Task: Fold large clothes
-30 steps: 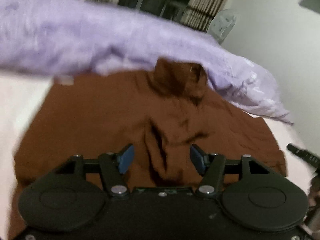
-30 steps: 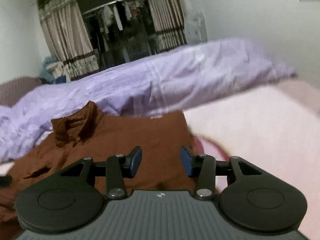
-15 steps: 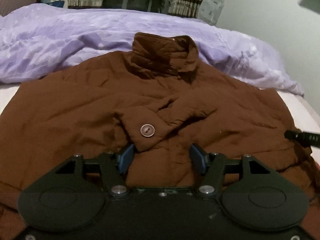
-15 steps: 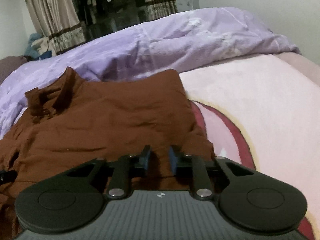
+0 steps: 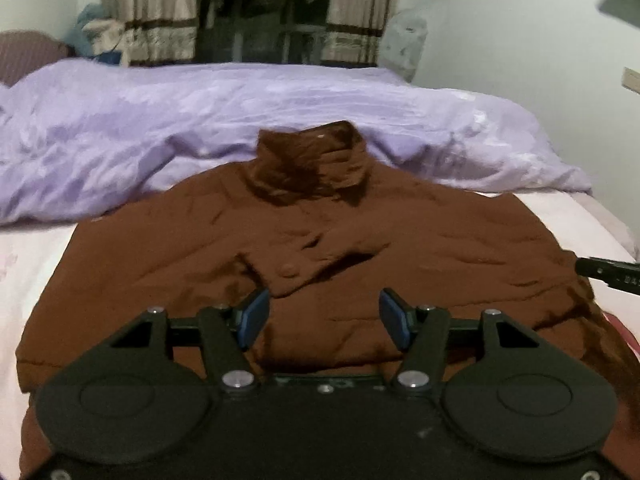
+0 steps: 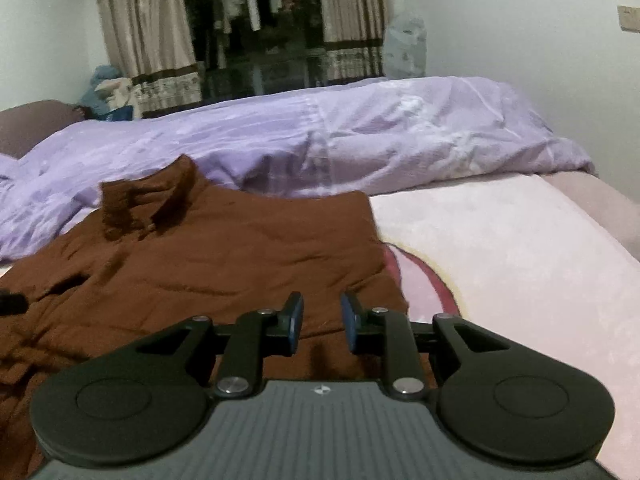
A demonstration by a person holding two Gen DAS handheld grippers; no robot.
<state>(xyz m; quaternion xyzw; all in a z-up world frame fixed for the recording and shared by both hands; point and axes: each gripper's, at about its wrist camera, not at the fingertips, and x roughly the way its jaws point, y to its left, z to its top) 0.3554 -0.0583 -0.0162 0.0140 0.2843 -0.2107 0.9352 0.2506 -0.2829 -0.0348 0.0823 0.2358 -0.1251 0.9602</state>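
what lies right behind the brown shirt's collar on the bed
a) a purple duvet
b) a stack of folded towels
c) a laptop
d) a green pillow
a: the rumpled purple duvet stretches across the bed just past the raised collar of the brown shirt.

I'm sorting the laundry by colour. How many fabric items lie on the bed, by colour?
Brown: 1, the shirt
Purple: 1, the duvet
Pink: 1, the blanket underneath
Total: 3
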